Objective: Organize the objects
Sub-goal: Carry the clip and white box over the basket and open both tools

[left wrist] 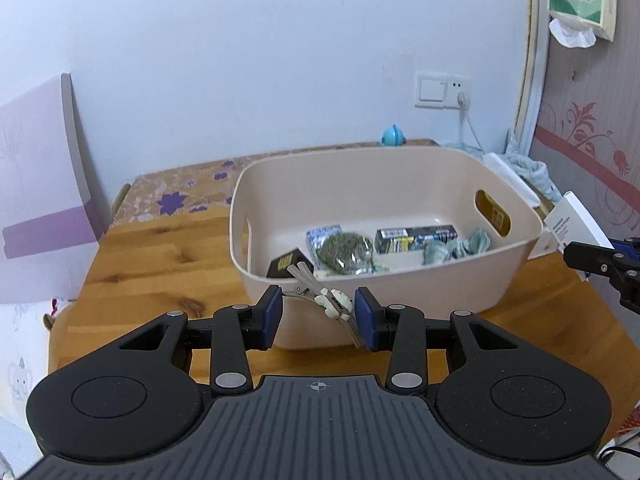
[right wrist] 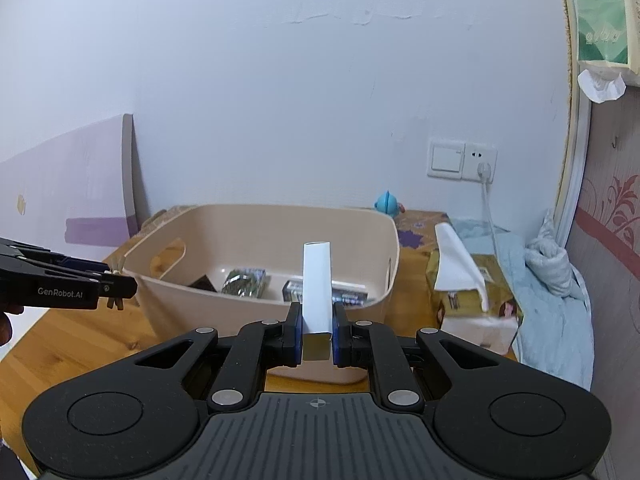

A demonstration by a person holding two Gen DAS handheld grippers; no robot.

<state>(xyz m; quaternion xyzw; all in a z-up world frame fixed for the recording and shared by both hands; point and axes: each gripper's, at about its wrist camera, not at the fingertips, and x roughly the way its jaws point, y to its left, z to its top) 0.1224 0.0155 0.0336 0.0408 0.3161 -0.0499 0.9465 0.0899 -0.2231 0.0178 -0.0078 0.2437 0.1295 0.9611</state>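
Observation:
A beige plastic basket (left wrist: 400, 292) stands on the wooden table (left wrist: 160, 264). Inside lie a small black box (left wrist: 286, 266), a bag of green dried matter (left wrist: 344, 254), a battery pack (left wrist: 416, 238) and a teal cloth (left wrist: 460, 248). Just in front of the basket's near rim is my left gripper (left wrist: 318, 312). Its jaws stand fairly wide, closed across a beige hair clip (left wrist: 334, 304) with a small white figure on it. My right gripper (right wrist: 316, 320) is shut on a slim white box (right wrist: 316, 280), held upright before the basket (right wrist: 280, 232). The left gripper (right wrist: 120, 286) shows at the basket's left.
A tissue pack (right wrist: 472, 300) and a blue towel (right wrist: 552, 280) lie right of the basket. A blue toy (right wrist: 387, 203) sits by the wall under a socket (right wrist: 462, 160). A purple board (left wrist: 40, 200) leans at the left. The table's left edge is near.

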